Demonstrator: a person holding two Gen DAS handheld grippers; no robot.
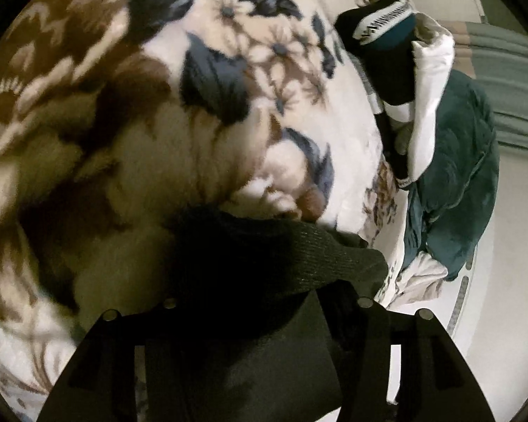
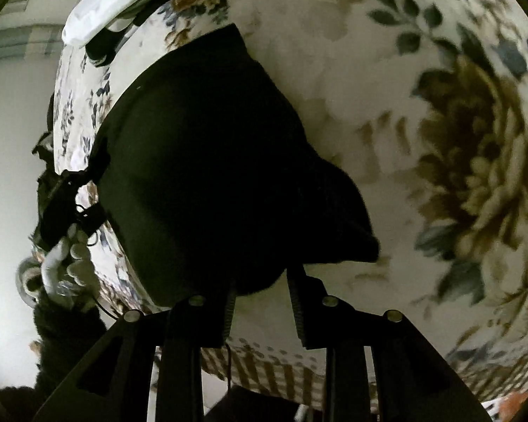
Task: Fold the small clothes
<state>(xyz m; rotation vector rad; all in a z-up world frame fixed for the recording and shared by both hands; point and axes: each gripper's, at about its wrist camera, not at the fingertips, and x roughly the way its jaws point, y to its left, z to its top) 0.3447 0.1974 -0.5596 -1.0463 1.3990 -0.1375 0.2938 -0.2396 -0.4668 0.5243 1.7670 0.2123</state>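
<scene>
A black knitted garment (image 1: 264, 260) lies on a floral blanket (image 1: 158, 88). My left gripper (image 1: 264, 302) is shut on its near edge, the cloth draped over the fingers and hiding their tips. In the right wrist view the same black garment (image 2: 211, 161) spreads across the floral blanket (image 2: 422, 140). My right gripper (image 2: 260, 281) holds the garment's near edge between its fingers (image 2: 295, 302), which stand a little apart with cloth bunched between them. The left gripper and the gloved hand holding it (image 2: 67, 225) show at the left edge of that view.
A pile of other clothes sits at the blanket's far right: a black item with a white and teal band (image 1: 387, 31), a white piece (image 1: 429, 105), and a dark teal garment (image 1: 457, 176). The blanket's edge and pale floor (image 1: 503, 316) lie beyond.
</scene>
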